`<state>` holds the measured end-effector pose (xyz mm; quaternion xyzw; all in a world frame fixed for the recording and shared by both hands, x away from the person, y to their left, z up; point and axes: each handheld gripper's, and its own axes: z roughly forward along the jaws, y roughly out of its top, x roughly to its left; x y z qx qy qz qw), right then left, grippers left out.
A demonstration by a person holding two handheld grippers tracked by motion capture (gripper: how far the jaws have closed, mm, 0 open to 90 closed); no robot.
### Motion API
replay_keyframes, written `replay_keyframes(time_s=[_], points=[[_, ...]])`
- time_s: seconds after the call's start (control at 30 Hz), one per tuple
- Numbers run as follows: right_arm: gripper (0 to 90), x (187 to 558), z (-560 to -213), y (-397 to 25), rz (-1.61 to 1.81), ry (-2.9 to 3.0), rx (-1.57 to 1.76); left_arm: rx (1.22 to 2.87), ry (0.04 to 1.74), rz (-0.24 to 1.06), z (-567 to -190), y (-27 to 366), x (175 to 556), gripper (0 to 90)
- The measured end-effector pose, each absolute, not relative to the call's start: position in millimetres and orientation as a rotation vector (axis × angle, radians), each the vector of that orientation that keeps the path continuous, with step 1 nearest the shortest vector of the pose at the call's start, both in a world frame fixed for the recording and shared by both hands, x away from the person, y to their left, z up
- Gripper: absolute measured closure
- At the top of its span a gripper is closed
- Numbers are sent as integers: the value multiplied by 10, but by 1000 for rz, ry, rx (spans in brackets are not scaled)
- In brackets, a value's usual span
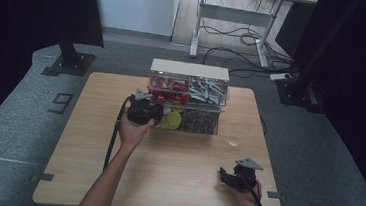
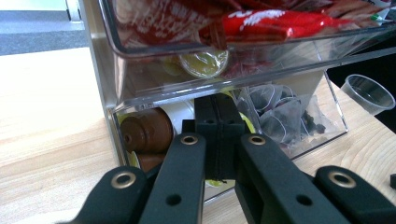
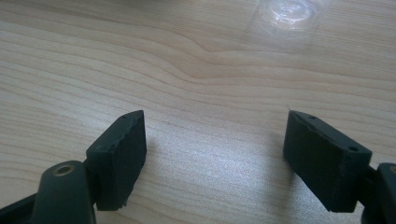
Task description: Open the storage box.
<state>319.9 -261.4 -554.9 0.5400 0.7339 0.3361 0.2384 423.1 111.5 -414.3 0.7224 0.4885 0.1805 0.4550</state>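
The left gripper (image 1: 156, 114) is pressed up against the lower left drawer (image 2: 140, 135) of a clear drawer box (image 1: 190, 69) at the far middle of the wooden table (image 1: 175, 172). In the left gripper view its two black jaws are pinched together with no gap, their tips right at the drawer's front edge; they may be clamping that edge, but the clear plastic makes it hard to be sure. Just left of the jaws, inside the drawer, lie brown coffee pods (image 2: 147, 133). The compartment to the right holds tea bags (image 2: 280, 114), and the drawer above holds red packets (image 2: 280, 21).

The right gripper (image 1: 225, 177) rests low near the table's right front, well apart from the box, jaws spread wide with nothing between them. A small clear cup (image 3: 289, 11) stands on the wood ahead of it.
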Motion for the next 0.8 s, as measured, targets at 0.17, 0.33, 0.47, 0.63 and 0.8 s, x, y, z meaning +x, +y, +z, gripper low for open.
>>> replay_keyframes(time_s=[0.17, 0.33, 0.47, 0.63, 0.8], points=[[218, 3199, -5549, -2615, 921, 2010, 1479, 1792, 1206, 439, -4124, 1090, 4254, 900], [218, 3200, -5550, -2615, 920, 2010, 1479, 1802, 1199, 437, -4111, 1061, 4265, 900], [220, 3200, -5550, -2615, 921, 2009, 1479, 1806, 1200, 432, -4110, 1053, 4270, 900], [222, 3199, -5549, -2615, 920, 2008, 1479, 1802, 1199, 428, -4114, 1056, 4266, 900], [268, 3190, -5546, -2610, 928, 2009, 1467, 1806, 1189, 433, -4106, 1055, 4253, 900]])
